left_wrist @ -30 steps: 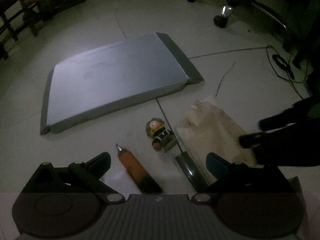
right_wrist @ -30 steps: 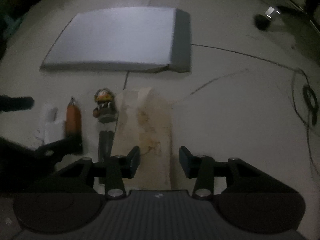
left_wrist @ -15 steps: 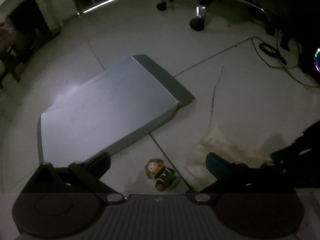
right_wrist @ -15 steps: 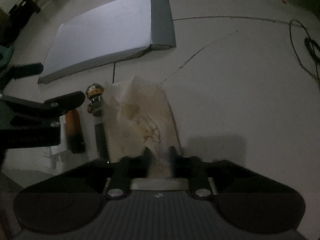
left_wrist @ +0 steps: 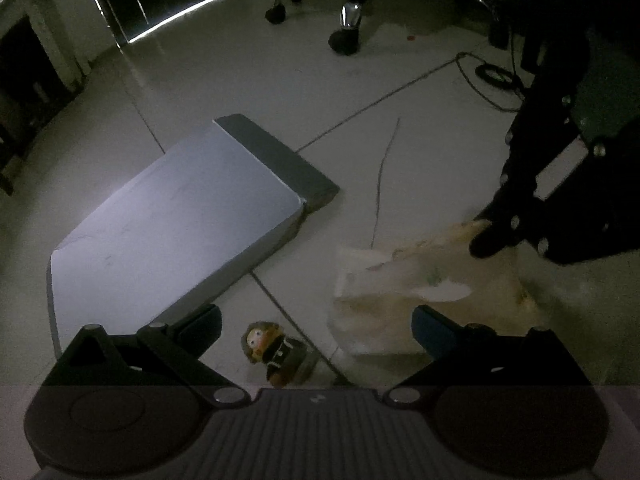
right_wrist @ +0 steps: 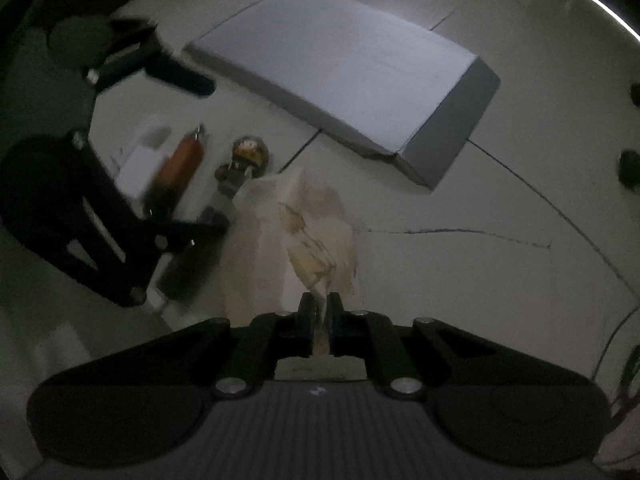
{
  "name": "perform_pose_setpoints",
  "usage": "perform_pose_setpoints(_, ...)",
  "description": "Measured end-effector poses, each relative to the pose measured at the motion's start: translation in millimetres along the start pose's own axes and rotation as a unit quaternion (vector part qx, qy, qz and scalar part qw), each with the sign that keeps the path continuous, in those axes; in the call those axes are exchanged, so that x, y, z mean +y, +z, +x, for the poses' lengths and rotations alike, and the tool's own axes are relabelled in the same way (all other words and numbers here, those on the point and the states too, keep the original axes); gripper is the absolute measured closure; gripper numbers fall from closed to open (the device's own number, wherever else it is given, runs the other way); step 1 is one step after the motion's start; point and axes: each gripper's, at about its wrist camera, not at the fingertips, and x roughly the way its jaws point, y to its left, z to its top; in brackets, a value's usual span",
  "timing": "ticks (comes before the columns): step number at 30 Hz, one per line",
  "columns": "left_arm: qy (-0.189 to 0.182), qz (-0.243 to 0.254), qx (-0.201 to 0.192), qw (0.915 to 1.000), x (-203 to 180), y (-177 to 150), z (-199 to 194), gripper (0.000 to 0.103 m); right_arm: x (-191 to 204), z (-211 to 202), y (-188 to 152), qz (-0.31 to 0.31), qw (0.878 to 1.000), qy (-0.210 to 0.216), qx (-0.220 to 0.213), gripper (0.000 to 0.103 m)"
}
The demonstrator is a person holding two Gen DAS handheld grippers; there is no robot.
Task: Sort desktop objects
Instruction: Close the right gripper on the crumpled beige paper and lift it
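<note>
Box [right_wrist: 352, 76]: we are seeing it lying flat on the floor, beyond everything else.
Cloth [right_wrist: 304, 220]: we are pinching its near edge in our right gripper [right_wrist: 319, 312], whose jaws are closed on it; it is lying beside the figurine [right_wrist: 244, 160].
Left gripper [left_wrist: 316, 326]: we are holding it wide open, empty, above the figurine.

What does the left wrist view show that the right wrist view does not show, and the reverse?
Only the left wrist view shows the chair base with its castors. Only the right wrist view shows the orange pen and the white object beside it. Both show the grey box, the figurine and the stained paper, which the right claw pinches.
</note>
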Motion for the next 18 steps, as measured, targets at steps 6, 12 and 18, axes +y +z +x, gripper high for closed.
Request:
perform_pose_setpoints(6, 0.003, -0.016, -0.021, 0.9996, 4.3, 10.4, -1.8, 0.0, 1.9, -4.5, -4.2, 0.074, 0.997, -0.028, -0.009, 0.068)
perform_pose_setpoints(12, 0.007, -0.006, -0.024, 0.9997, 2.3, 22.8, 4.8, 0.0, -8.3, -16.9, -23.9, 0.251, 0.967, -0.049, -0.015, 0.06)
perform_pose_setpoints(18, 0.006, 0.022, -0.013, 0.9997, -7.0, 27.8, 17.7, 0.0, -17.7, -10.2, -40.1, 0.377, 0.924, -0.051, -0.029, 0.056)
